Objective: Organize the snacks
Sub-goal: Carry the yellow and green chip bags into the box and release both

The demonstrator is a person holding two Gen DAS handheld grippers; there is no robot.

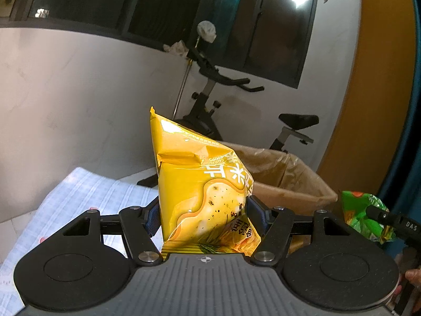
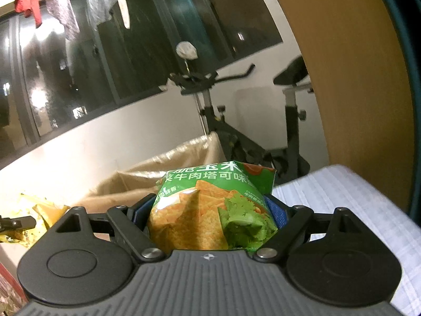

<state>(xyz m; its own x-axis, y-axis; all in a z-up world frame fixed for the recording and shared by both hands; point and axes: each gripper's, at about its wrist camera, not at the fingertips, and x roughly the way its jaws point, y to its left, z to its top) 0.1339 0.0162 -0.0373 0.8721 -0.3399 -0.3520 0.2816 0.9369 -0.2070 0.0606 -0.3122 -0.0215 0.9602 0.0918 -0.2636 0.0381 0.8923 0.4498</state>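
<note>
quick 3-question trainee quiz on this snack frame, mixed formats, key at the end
1. True or false: the left gripper is shut on the yellow chip bag.
2. What does the right gripper hold? A) green tortilla chip bag B) a can C) nothing
3. Fill in: beyond both bags stands an open cardboard ____ lined with clear plastic, and behind it an exercise bike.

Key: 1 true; 2 A; 3 box
</note>
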